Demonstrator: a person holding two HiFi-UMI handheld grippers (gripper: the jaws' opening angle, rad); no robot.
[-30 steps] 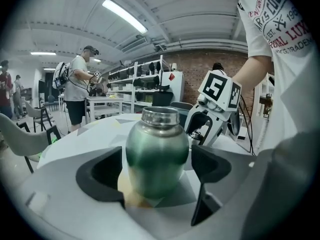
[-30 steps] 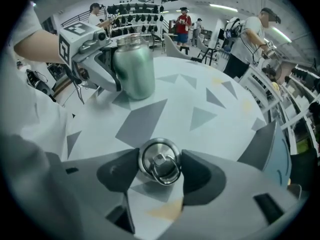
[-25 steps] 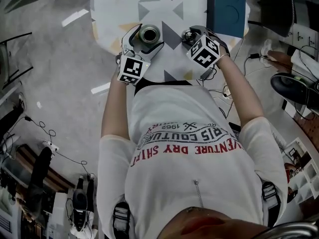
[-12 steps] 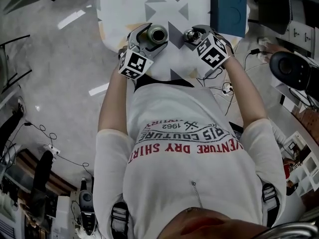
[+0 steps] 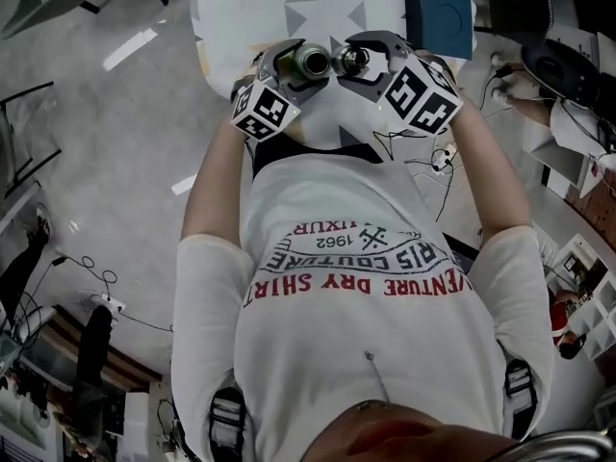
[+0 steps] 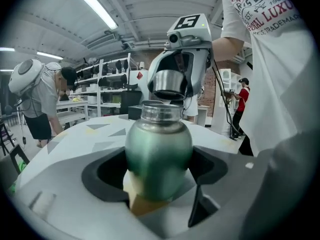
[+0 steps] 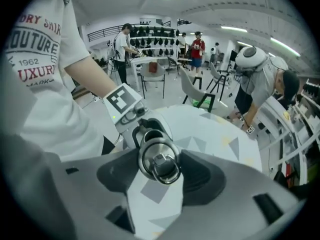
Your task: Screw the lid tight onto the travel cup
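The travel cup, green steel with a bare open mouth, is off the table and tilted toward the right. My left gripper is shut on its body; its jaws have just been closing round the cup. In the left gripper view the cup fills the gap between the dark pads. The round steel lid with its ring handle sits in my right gripper, which is shut on it. The lid hangs right at the cup's mouth. In the right gripper view the lid covers most of the cup.
Below both grippers lies a white table with grey and yellow triangles. A blue box stands at its back right corner. Cables hang off the right side. A person with a helmet bends nearby.
My right gripper rose off the table with the lid and swung left to the cup's mouth. The left gripper tipped the cup from upright toward the lid.
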